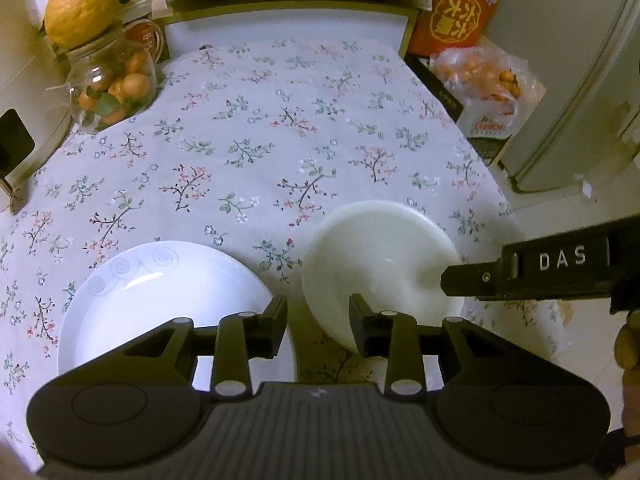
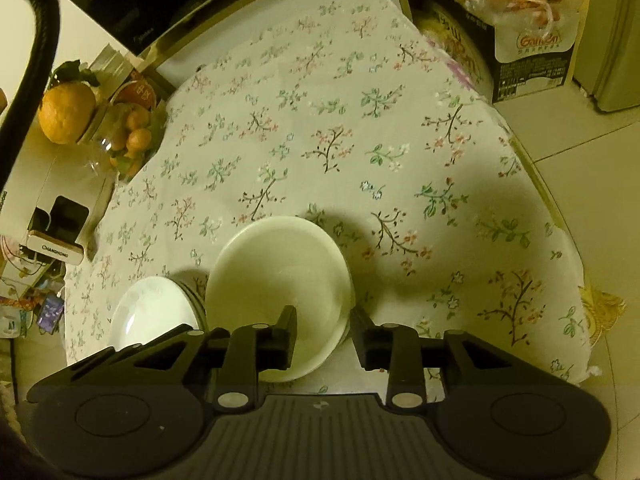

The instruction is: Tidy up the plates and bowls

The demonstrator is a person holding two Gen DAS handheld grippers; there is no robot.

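Observation:
A white bowl (image 1: 372, 256) is held tilted above the floral tablecloth (image 1: 248, 128); it also shows in the right wrist view (image 2: 276, 276). My right gripper (image 2: 322, 334) is shut on the bowl's near rim, one finger inside and one outside; its finger (image 1: 480, 278) reaches in from the right in the left wrist view. A white plate (image 1: 160, 300) with a faint rose pattern lies on the cloth to the bowl's left, also in the right wrist view (image 2: 152, 316). My left gripper (image 1: 318, 328) is open and empty, hovering between plate and bowl.
A glass jar of small oranges (image 1: 112, 88) with a large citrus (image 1: 80, 8) on top stands at the back left beside a white box (image 1: 20, 112). An orange carton (image 1: 460, 4) and a bag of fruit (image 1: 480, 76) are at the back right. The table edge (image 2: 560, 220) curves on the right.

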